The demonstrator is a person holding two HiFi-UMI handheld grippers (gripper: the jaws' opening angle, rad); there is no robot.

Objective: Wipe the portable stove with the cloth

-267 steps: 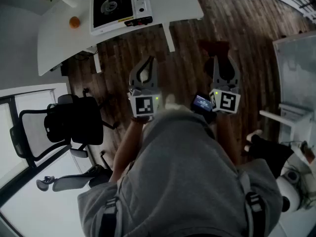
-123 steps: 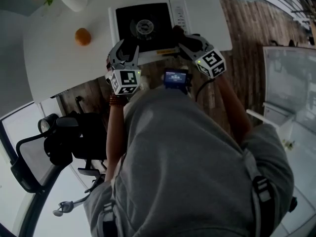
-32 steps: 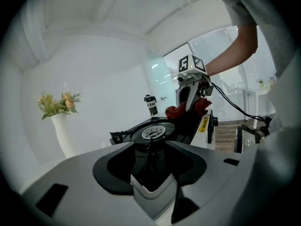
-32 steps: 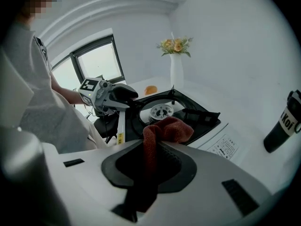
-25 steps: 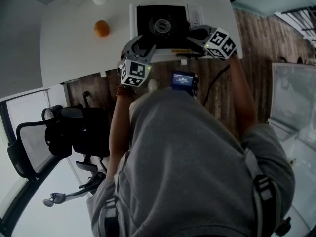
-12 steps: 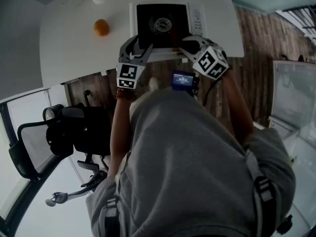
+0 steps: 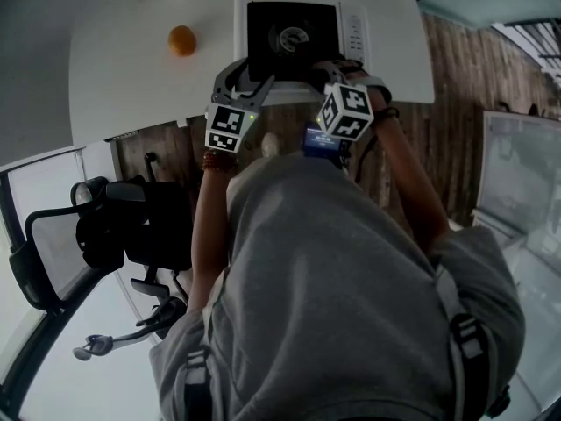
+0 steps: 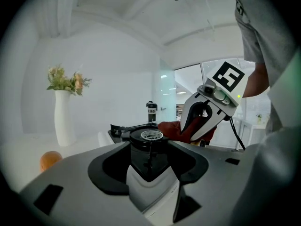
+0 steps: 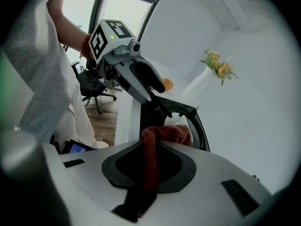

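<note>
Right claw pinches the red cloth at the stove; left claw gapes.

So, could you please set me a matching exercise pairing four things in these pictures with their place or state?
Things:
1 cloth
2 orange
3 vase
4 left gripper

Places or states:
A jaws apart, at the stove's near edge
B pinched in the right gripper
C upright, holding flowers
D on the table, left of the stove in the head view

Pairs: 1-B; 2-D; 3-C; 4-A
</note>
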